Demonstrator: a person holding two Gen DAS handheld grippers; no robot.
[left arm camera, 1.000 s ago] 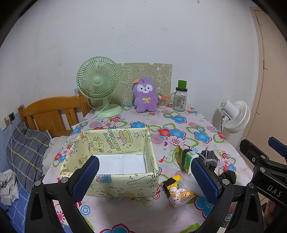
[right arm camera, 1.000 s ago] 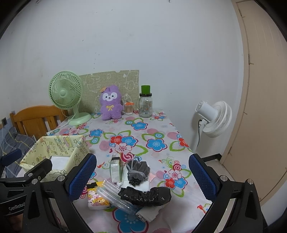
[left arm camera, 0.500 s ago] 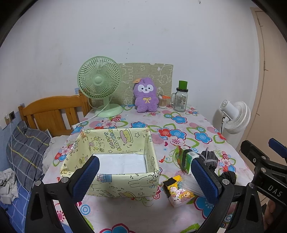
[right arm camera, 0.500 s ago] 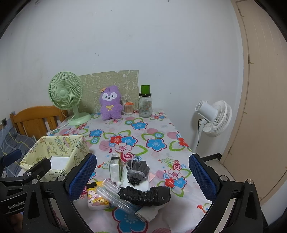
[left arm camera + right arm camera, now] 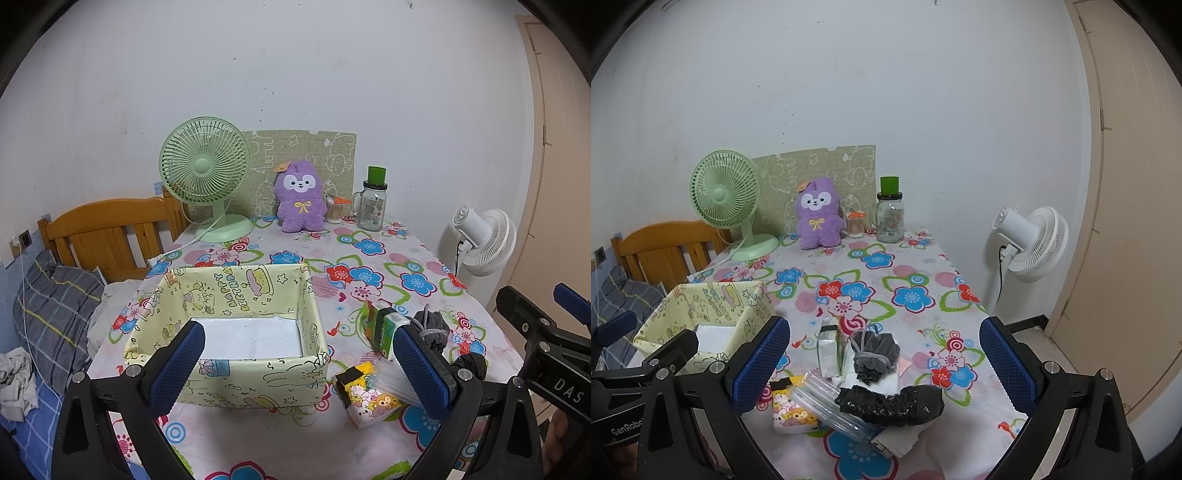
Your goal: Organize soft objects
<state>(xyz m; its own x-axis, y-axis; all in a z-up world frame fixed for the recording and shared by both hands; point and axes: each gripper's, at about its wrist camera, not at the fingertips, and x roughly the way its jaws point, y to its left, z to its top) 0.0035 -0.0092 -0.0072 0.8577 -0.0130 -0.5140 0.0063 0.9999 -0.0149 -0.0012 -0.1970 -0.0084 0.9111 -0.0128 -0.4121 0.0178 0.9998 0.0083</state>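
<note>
the left gripper (image 5: 297,363) hovers low over the near edge of the table, pointing across it, its blue-padded fingers (image 5: 177,365) spread wide and empty with the yellow cartoon-print box (image 5: 255,384) between and just beyond them. the right gripper (image 5: 882,363) hangs beside it to the right, level and also pointing across the table, fingers (image 5: 1006,363) wide apart and gripping nothing, framing the pile of soft things.

one box, open-topped and white on its floor, with nothing visible inside. the pile sits just right of the box, near the table's front edge: one cartoon tissue pack (image 5: 792,411) at the front, one clear plastic pouch (image 5: 827,404) leaning on it, one black crinkled roll (image 5: 892,400) lying across the pouch, one grey drawstring pouch (image 5: 875,352) behind, one green-and-white tissue pack (image 5: 829,349) standing upright next to it, and folded white and beige cloth (image 5: 897,439) underneath. whether the cloth is one piece or more, i cannot tell.

at the far end stand one purple plush bunny (image 5: 817,214), one green desk fan (image 5: 726,199), one glass jar with a green lid (image 5: 890,218) and one small cotton-swab jar (image 5: 856,225), all before a green patterned board against the white wall.

the table wears a floral tablecloth (image 5: 912,295). a wooden headboard (image 5: 107,232) and plaid bedding (image 5: 55,314) lie to the left; one white floor fan (image 5: 1030,240) and a beige door stand to the right.
</note>
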